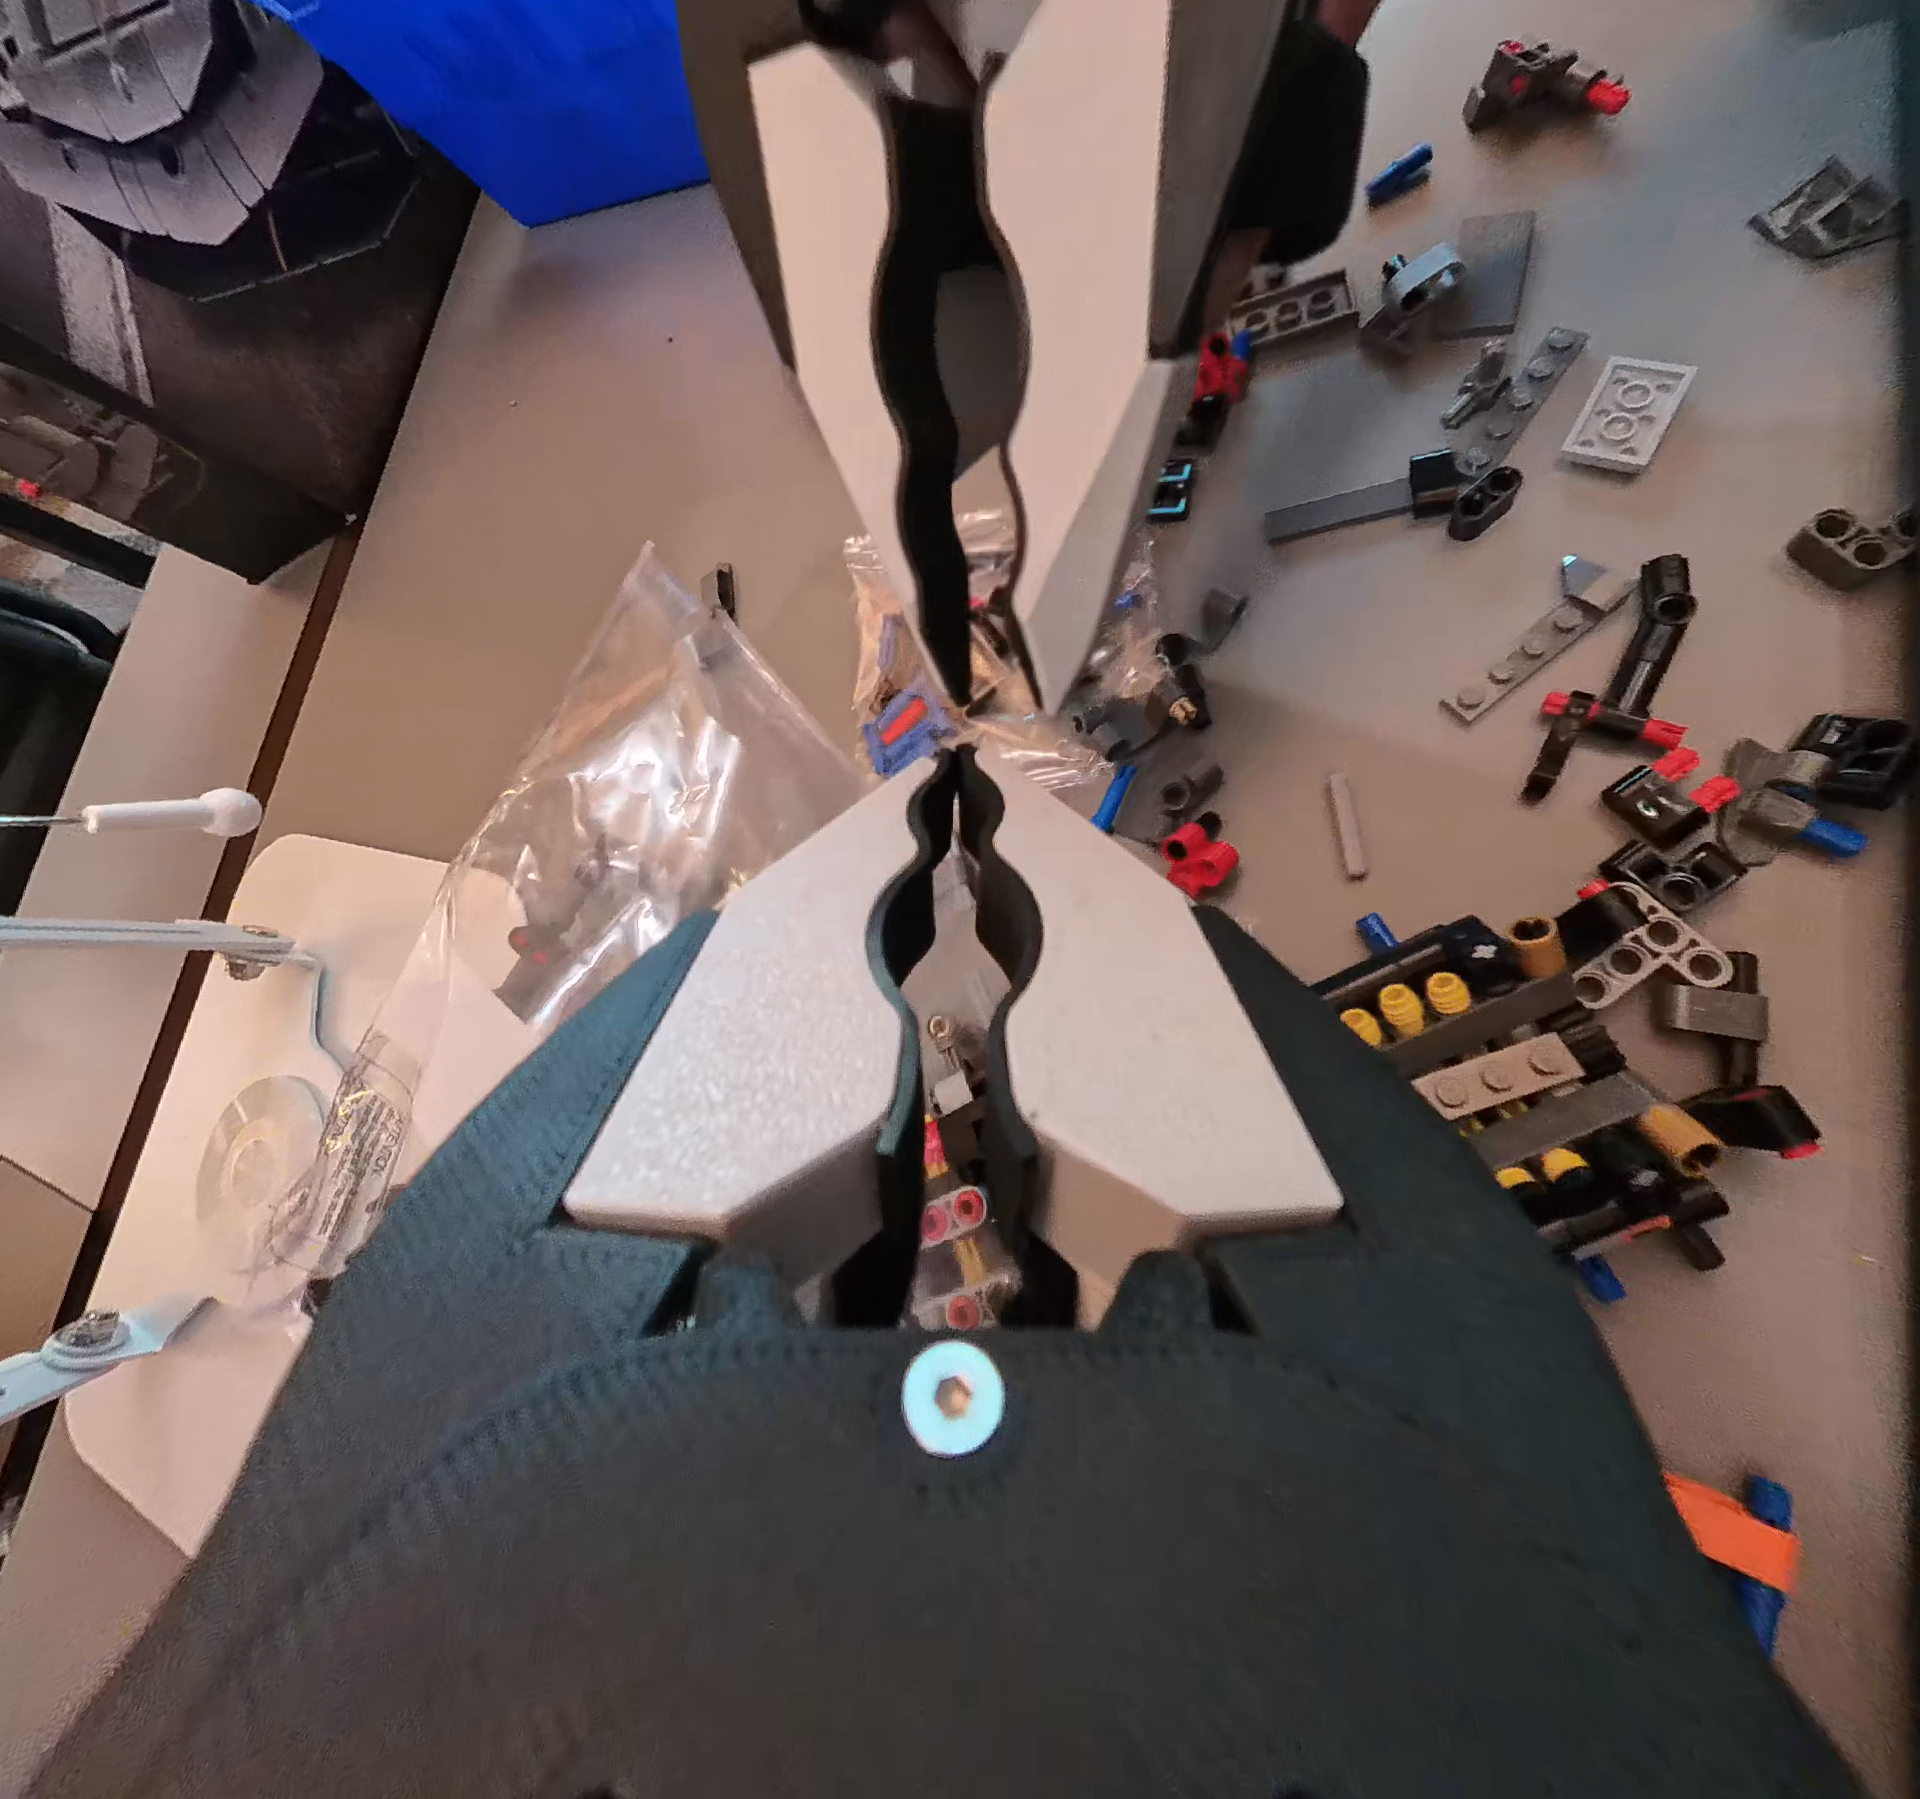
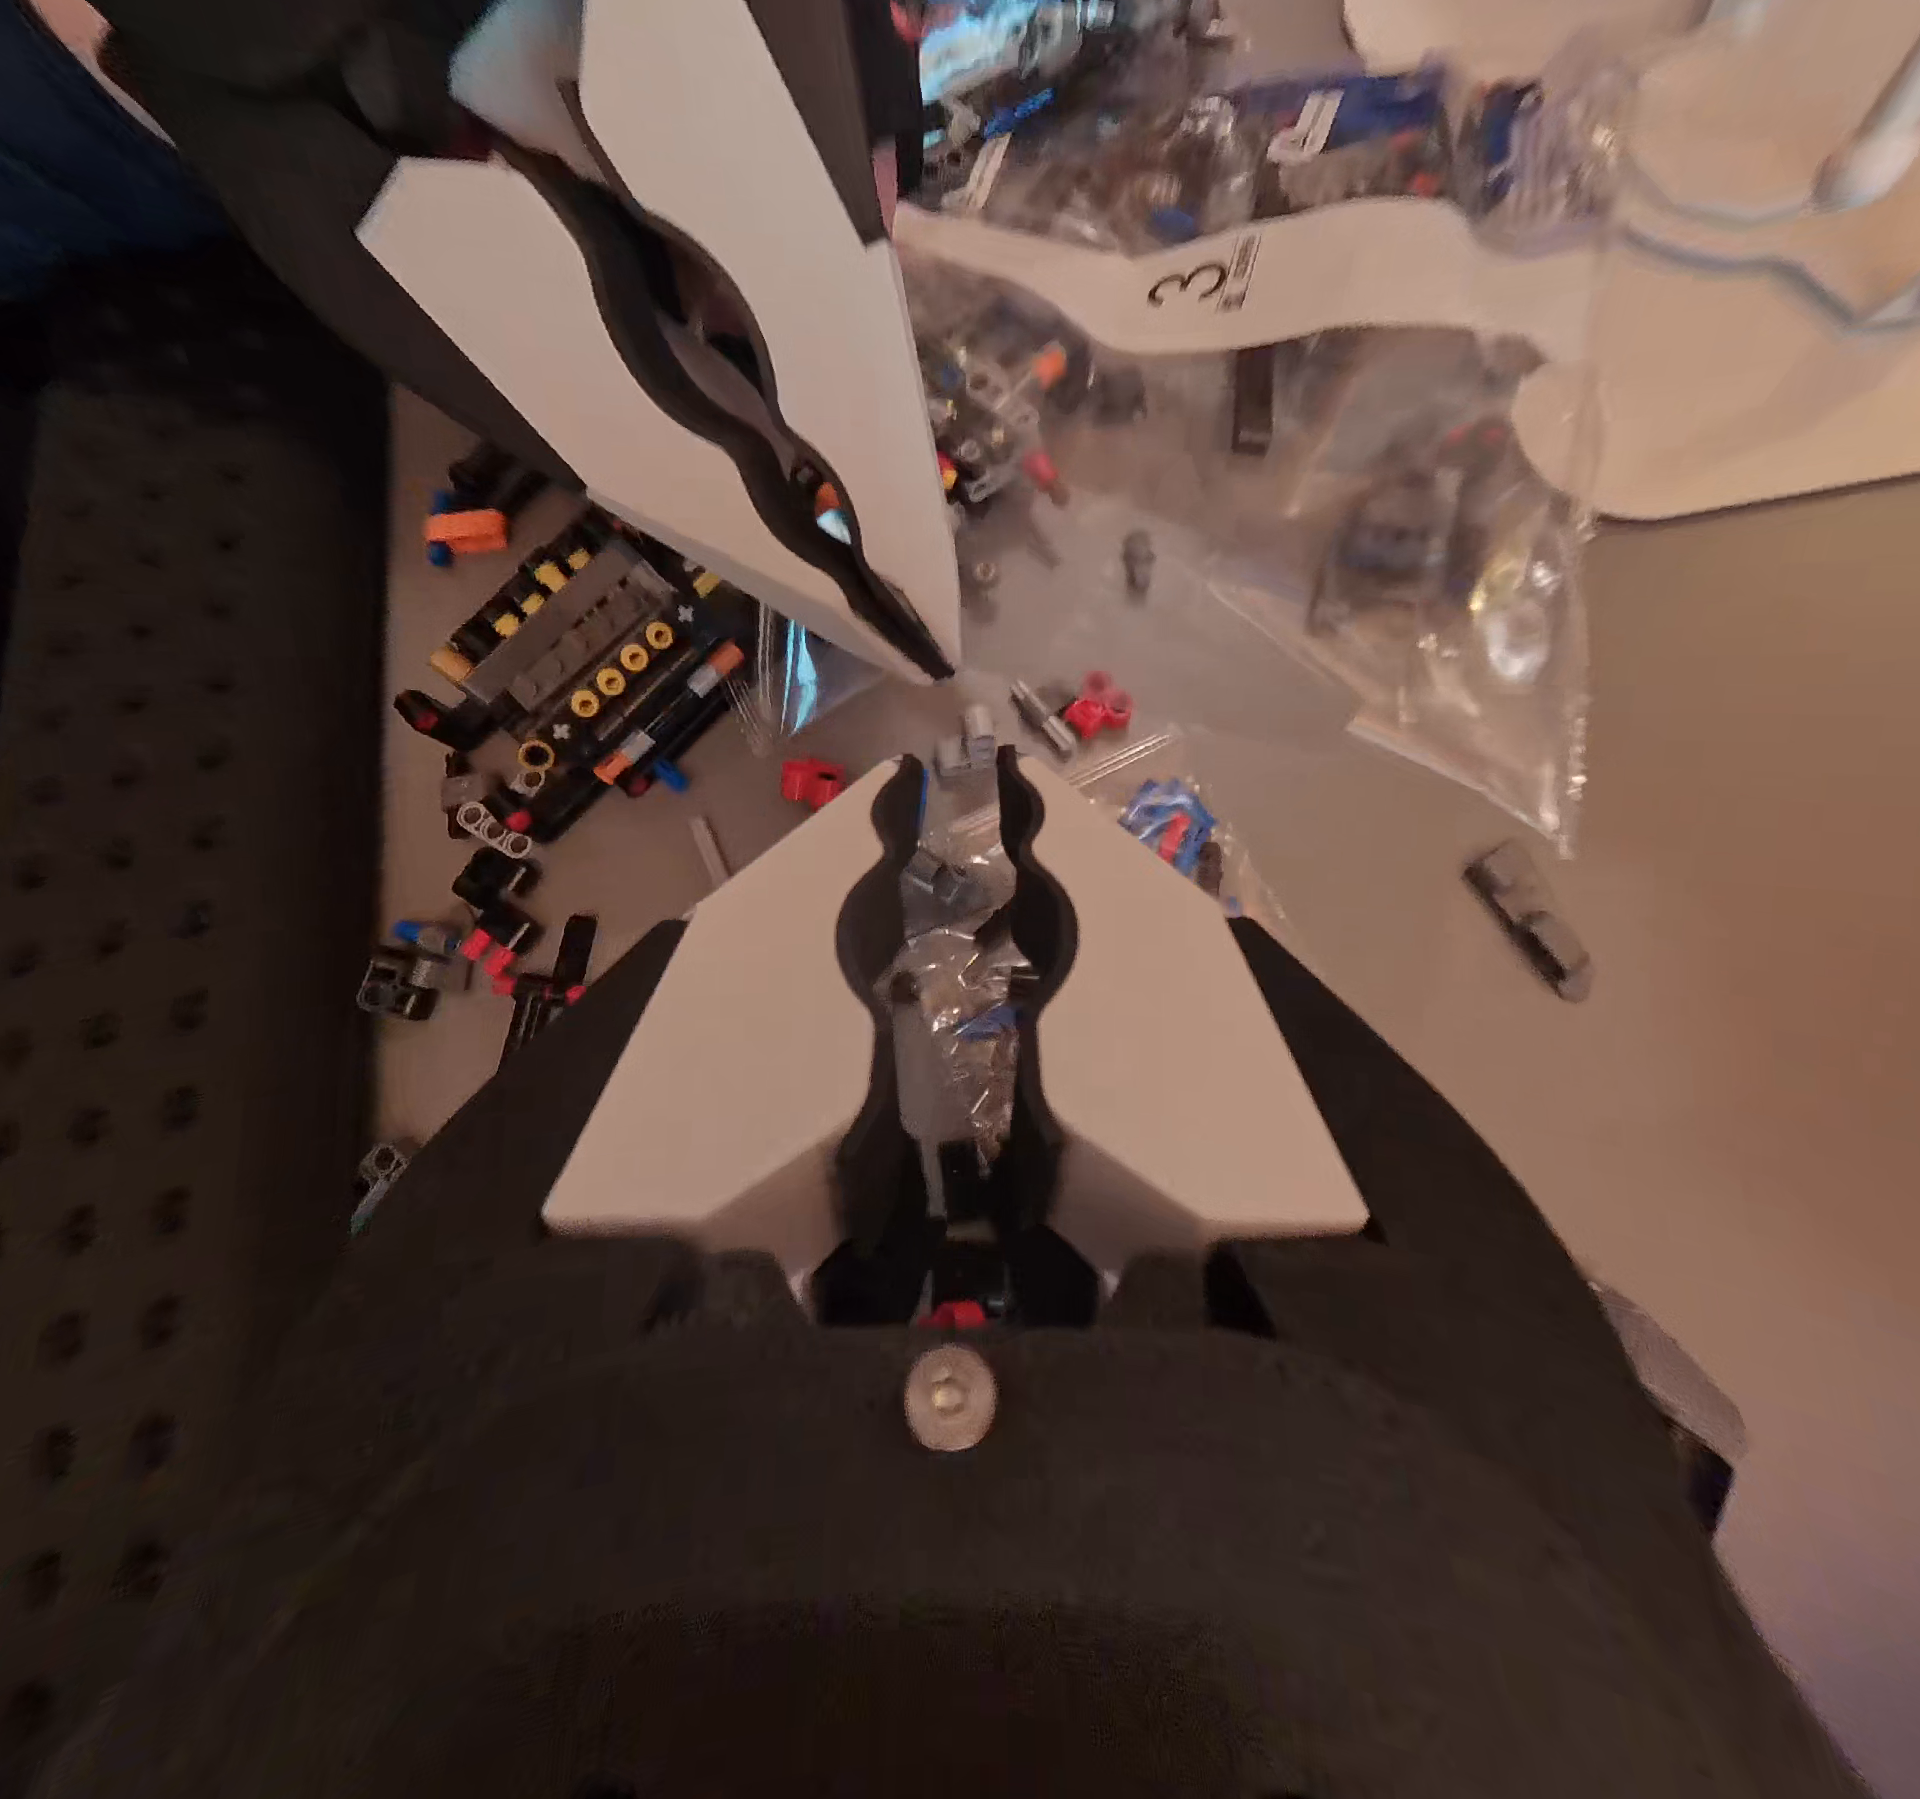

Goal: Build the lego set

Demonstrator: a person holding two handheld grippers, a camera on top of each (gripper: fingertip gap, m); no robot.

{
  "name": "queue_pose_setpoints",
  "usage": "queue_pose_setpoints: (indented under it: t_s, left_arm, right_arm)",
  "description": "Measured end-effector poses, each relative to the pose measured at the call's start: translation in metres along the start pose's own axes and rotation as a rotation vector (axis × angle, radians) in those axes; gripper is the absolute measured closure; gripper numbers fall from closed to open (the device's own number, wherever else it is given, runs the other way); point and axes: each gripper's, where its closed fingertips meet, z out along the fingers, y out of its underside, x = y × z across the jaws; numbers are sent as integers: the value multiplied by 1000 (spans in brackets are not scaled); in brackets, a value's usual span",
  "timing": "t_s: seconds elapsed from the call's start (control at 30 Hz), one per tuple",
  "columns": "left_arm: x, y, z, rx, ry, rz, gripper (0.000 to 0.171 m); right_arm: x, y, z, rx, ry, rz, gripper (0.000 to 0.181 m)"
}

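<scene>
Clear plastic is the main thing here — a small bag of lego bits is pinched between the two grippers. In the left wrist view, the left gripper is clenched on the near edge of that bag, tip to tip with the right gripper, which comes in from the far side and looks closed on the bag too. Right of the bag, loose pieces are scattered over the tan table, with the half-built black-and-yellow build nearer the camera. Left of the bag lies a bigger bag, and a blue bin sits beyond it.

Right wrist view is blurry. The right gripper is clamped on the crinkled bag, which runs back between its fingers. The left gripper meets it from the upper left. The build sits left of the bag, and a large numbered bag lies beyond it.
</scene>
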Motion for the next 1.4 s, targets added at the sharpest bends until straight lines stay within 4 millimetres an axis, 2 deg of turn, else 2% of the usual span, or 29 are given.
queue_pose_setpoints:
  t_s: [0.1, 0.23, 0.37, 0.43, 0.53, 0.63, 0.73, 0.8, 0.87, 0.9, 1.2, 1.27, 1.4]
  left_arm:
    - [-2, 4, 2, -19, -1, -13, 171]
    - [-2, 5, 4, -26, 3, -20, 171]
    - [-2, 7, 5, -31, 4, -27, 171]
    - [-3, 7, 5, -33, 3, -27, 171]
    - [-3, 8, 4, -31, 2, -31, 171]
    - [-3, 7, 3, -29, 6, -33, 171]
    - [-2, 7, 4, -32, 8, -26, 171]
    - [-2, 8, 3, -34, 6, -25, 171]
    - [-3, 7, 2, -28, 3, -28, 171]
    - [-4, 7, 1, -26, 0, -30, 171]
    - [-16, 9, -4, -17, -32, -106, 168]
    - [-18, 12, -4, -26, -32, -121, 164]
    - [-23, 19, -5, -52, -43, -158, 154]
  right_arm:
    - [0, 12, 13, -74, -7, 7, 166]
    - [-1, 14, 31, -119, -11, 21, 166]
    - [4, 25, 45, -193, 21, 8, 181]
    - [3, 27, 48, -207, 18, -3, 181]
    - [6, 25, 34, -181, 28, 5, 178]
    - [1, 23, 17, -134, -23, 45, 162]
    - [-4, 37, 20, -198, -54, 33, 157]
    - [-3, 44, 27, -245, -38, 13, 162]
    - [0, 43, 29, -251, -16, 3, 177]
    - [2, 43, 28, -248, -14, 9, 177]
    - [15, 0, 1, 27, 18, 81, 177]
    - [15, -4, -3, 58, 10, 97, 177]
    - [18, 1, -1, 33, 26, 98, 177]
